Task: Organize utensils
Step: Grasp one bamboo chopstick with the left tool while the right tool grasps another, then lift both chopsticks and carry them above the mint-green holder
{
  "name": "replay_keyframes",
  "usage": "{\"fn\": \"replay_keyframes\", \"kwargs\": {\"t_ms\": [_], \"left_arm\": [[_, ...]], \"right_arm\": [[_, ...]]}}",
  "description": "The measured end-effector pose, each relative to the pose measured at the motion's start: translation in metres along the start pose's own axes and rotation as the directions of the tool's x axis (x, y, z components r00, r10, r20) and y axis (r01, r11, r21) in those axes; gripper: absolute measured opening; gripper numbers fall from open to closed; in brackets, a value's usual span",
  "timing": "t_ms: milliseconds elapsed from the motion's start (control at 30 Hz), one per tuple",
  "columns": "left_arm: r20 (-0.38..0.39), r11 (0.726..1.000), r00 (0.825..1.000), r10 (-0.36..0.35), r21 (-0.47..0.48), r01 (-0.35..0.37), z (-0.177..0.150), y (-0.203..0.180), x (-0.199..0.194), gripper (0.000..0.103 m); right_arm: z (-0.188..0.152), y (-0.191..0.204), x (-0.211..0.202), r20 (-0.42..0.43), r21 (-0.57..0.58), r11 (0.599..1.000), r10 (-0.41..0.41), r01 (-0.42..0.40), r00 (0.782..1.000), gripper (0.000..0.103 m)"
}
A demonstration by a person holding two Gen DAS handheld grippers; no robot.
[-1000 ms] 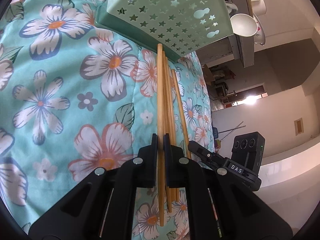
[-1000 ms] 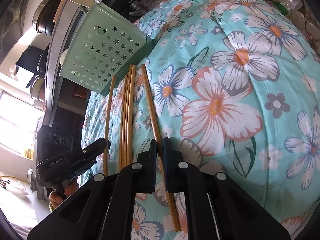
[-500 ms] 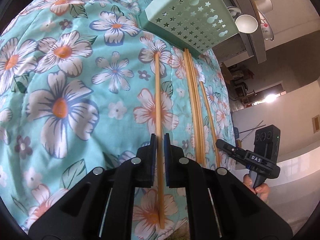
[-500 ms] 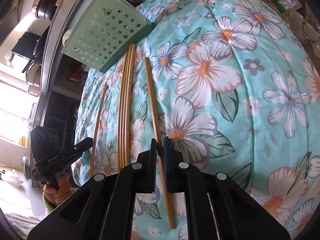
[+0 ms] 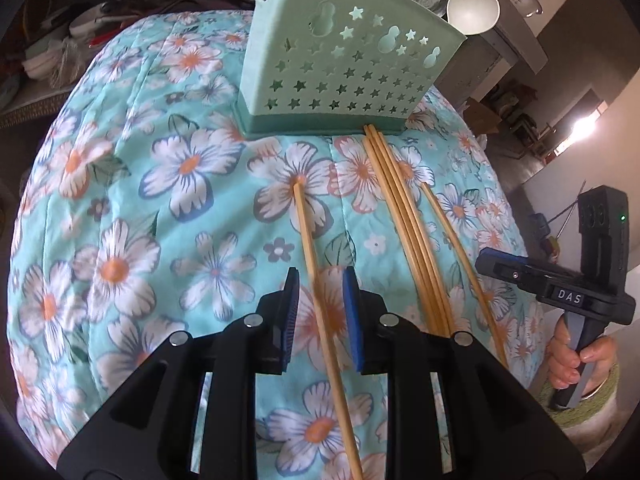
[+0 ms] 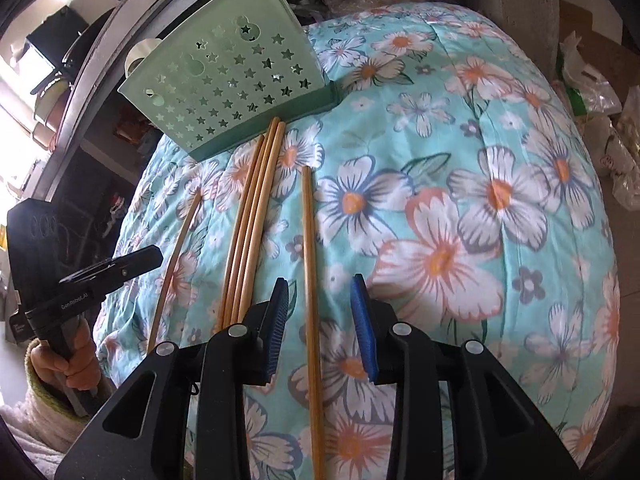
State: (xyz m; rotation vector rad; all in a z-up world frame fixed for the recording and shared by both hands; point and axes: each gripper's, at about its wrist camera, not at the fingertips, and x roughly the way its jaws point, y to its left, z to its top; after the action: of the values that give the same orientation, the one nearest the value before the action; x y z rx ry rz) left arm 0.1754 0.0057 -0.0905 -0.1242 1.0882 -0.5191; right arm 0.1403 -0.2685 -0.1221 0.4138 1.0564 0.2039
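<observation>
Left wrist view: both our grippers (image 5: 320, 316) (image 6: 320, 320) are opening astride loose chopsticks (image 5: 316, 276); we should reclamp squarely before lifting toward the holder (image 5: 344, 68).

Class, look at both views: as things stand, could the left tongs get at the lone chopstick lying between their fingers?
Probably yes: the left tongs are opening astride the lone chopstick, pads apart from it, nothing covering it.

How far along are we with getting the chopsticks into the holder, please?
Little looks done: nothing sticks out of the holder, and a bundle plus loose sticks lie on the cloth. In hand: nothing. The left gripper and right gripper are opening, each with a chopstick ungripped between its fingers. Left: lift every chopstick into the holder.
</observation>
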Motion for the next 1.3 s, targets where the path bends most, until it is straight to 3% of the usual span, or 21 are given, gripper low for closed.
{"fn": "replay_keyframes", "kwargs": {"t_ms": [267,567,667,767,867,1067,1300], "left_arm": [[-0.067,0.997,0.995,0.073,0.046,-0.070,0.030,0.003,0.030,0.022],[-0.075,0.989,0.989,0.125,0.093,-0.118,0.038,-0.009,0.051,0.021],[-0.066,0.980,0.985,0.157,0.131,-0.148,0.039,-0.020,0.057,0.021],[-0.050,0.967,0.980,0.195,0.179,-0.183,0.038,-0.035,0.066,0.020],[-0.032,0.961,0.977,0.212,0.190,-0.202,0.035,-0.044,0.069,0.011],[-0.025,0.981,0.988,0.153,0.126,-0.149,0.036,-0.042,0.060,0.006],[0.093,0.990,0.992,0.084,0.104,-0.093,0.047,-0.049,0.012,0.006]], "right_arm": [[0.027,0.004,0.020,-0.013,-0.063,0.998,-0.007,0.006,1.000,0.032],[0.045,0.021,0.040,-0.024,-0.145,0.989,-0.044,0.040,0.999,0.032],[0.047,0.027,0.046,-0.019,-0.166,0.984,-0.065,0.061,0.998,0.024],[0.049,0.028,0.049,-0.016,-0.158,0.986,-0.061,0.058,0.998,0.010],[0.049,0.025,0.046,-0.013,-0.135,0.990,-0.042,0.040,0.999,0.007],[0.050,0.025,0.025,0.024,-0.100,0.995,-0.007,0.009,1.000,0.007],[0.056,0.033,-0.027,0.126,-0.106,0.994,0.027,-0.013,0.992,0.007]]}}
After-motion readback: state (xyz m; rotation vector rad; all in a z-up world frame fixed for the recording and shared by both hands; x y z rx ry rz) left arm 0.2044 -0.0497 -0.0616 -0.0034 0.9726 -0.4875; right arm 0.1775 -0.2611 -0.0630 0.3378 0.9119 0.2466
